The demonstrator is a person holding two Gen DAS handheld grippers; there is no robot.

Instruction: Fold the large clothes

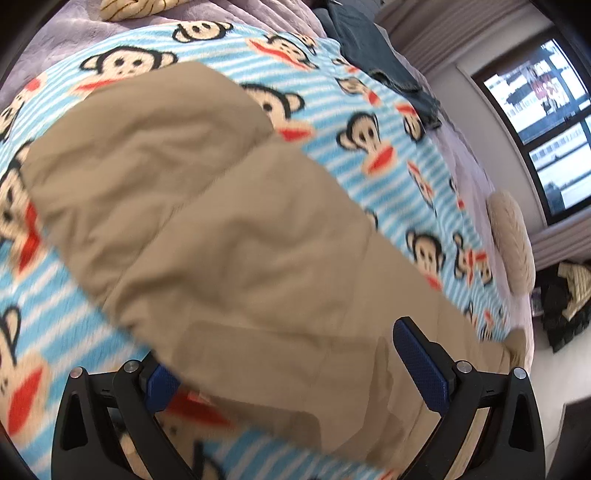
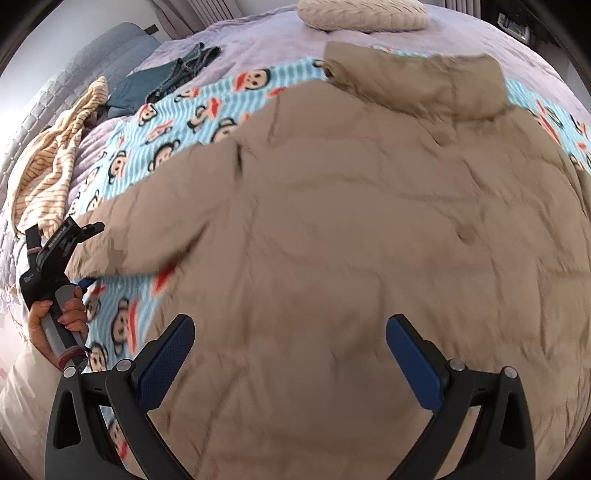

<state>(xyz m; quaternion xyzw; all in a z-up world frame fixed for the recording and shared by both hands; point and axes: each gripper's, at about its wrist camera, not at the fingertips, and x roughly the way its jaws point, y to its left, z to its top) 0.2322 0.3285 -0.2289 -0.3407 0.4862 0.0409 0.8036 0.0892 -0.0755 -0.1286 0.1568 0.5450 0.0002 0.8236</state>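
Note:
A tan puffy jacket [image 2: 351, 221] lies spread on a monkey-print blanket [image 2: 184, 114], its collar [image 2: 413, 81] at the far end. My right gripper [image 2: 291, 325] hovers open over the jacket's body, with both blue pads [image 2: 166, 365] clear of the fabric. One sleeve [image 1: 207, 206] stretches out across the blanket [image 1: 369, 122]. My left gripper [image 1: 284, 350] is open around the sleeve's near part, and fabric covers part of its left pad [image 1: 162, 387]. The right wrist view shows the left gripper [image 2: 92, 254] at the sleeve's end, held by a hand [image 2: 66, 314].
Dark jeans [image 2: 166, 77] and a cream striped garment [image 2: 55, 155] lie on the lilac bedspread [image 2: 258, 33] beyond the blanket. A knitted cushion [image 1: 511, 240] sits near the bed's edge. A window [image 1: 543, 122] and a dark heap on the floor [image 1: 565, 306] are past the bed.

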